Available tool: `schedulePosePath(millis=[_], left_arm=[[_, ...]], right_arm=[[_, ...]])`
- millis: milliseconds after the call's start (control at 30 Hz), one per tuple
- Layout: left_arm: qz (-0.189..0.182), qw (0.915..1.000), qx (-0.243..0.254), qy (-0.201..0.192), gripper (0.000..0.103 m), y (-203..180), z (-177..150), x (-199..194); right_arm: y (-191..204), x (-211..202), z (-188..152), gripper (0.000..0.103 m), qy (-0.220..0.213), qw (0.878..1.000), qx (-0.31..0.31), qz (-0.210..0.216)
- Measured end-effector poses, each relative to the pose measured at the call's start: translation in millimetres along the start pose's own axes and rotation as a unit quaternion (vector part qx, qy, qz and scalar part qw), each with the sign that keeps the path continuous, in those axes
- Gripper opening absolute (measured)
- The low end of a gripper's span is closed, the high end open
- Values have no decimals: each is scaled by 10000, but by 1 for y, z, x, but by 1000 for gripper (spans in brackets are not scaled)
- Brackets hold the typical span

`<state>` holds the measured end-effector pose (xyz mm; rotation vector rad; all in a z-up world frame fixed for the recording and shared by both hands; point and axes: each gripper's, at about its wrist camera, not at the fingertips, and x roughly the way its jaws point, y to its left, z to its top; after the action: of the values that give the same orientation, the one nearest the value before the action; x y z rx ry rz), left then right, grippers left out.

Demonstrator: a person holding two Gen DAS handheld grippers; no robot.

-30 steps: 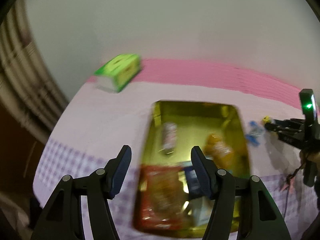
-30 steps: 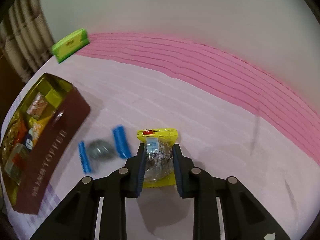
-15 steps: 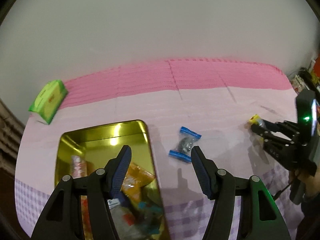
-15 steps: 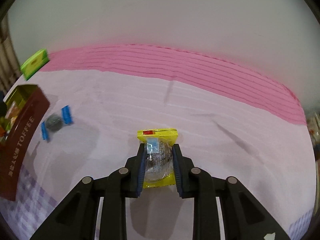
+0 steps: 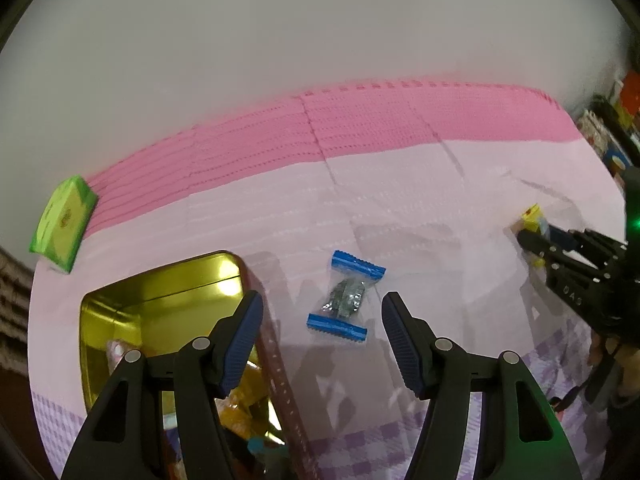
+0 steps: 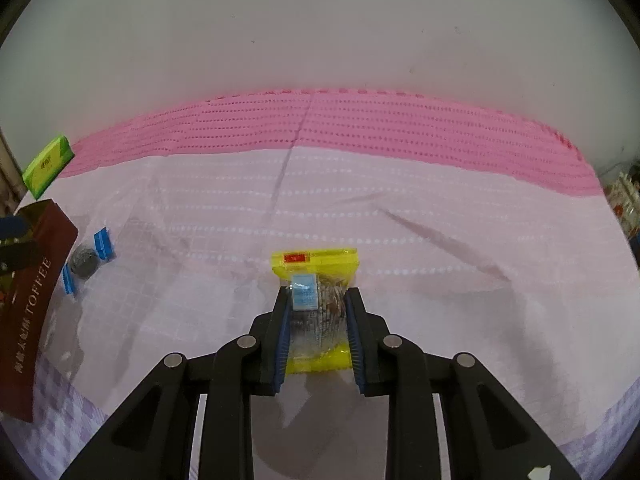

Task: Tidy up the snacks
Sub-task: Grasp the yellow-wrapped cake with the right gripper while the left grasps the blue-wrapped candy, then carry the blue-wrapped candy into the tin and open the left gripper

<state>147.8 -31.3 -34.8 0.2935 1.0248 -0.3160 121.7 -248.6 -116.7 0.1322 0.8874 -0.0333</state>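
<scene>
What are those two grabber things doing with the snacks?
A person is tidying snacks with a gripper in each hand. The right gripper is shut on a yellow snack packet. The left gripper is open and hovers over a blue-ended candy packet lying on the pink tablecloth. Beside that candy sits an open gold toffee tin with other snacks already inside. A green box rests far off by the wall.

Left gripper [image 5: 322, 342] with black angular plastic linkage arms, silver round pivot screws, ribbed dark-blue fingers [image 5: 242, 344], right gripper [image 6: 318, 334] of the same black frame and blue ribbed pads, small white lettering on its side, green indicator light glowing
</scene>
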Motion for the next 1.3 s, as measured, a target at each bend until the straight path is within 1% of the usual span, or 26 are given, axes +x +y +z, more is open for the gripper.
schedulePosePath(millis=[167, 200, 300, 400, 567, 600, 667, 700, 767, 933, 1300], left_arm=[[49, 9993, 280, 234, 59, -11, 4, 17], [76, 9991, 308, 282, 58, -12, 5, 21], [45, 9986, 378, 378, 50, -16, 7, 30], [29, 9980, 388, 495, 48, -17, 10, 39], [6, 9969, 318, 713, 38, -17, 12, 54], [-13, 9969, 294, 730, 35, -17, 11, 55], [64, 9970, 310, 713, 32, -18, 11, 56], [53, 9970, 318, 704, 26, -19, 11, 56], [-22, 9972, 271, 699, 26, -20, 10, 56], [97, 9977, 329, 589, 25, -25, 3, 48], [-33, 9990, -72, 441, 25, -20, -13, 8]], right_arm=[[1, -2, -3, 24, -96, 9999, 28, 15], [1, -3, -4, 24, -110, 9999, 40, 22], [0, -3, -4, 25, -119, 9999, 73, 36], [0, -3, -5, 25, -120, 9999, 82, 49], [-1, -3, -4, 25, -121, 9999, 79, 51], [-1, -3, -4, 25, -121, 9999, 83, 58], [-2, -3, -4, 25, -123, 9999, 94, 70], [-2, -3, -4, 25, -123, 9999, 94, 69], [-2, -3, -4, 25, -121, 9999, 83, 52], [0, -3, -4, 25, -114, 9999, 52, 19], [8, -2, -4, 26, -94, 9998, -73, -127]])
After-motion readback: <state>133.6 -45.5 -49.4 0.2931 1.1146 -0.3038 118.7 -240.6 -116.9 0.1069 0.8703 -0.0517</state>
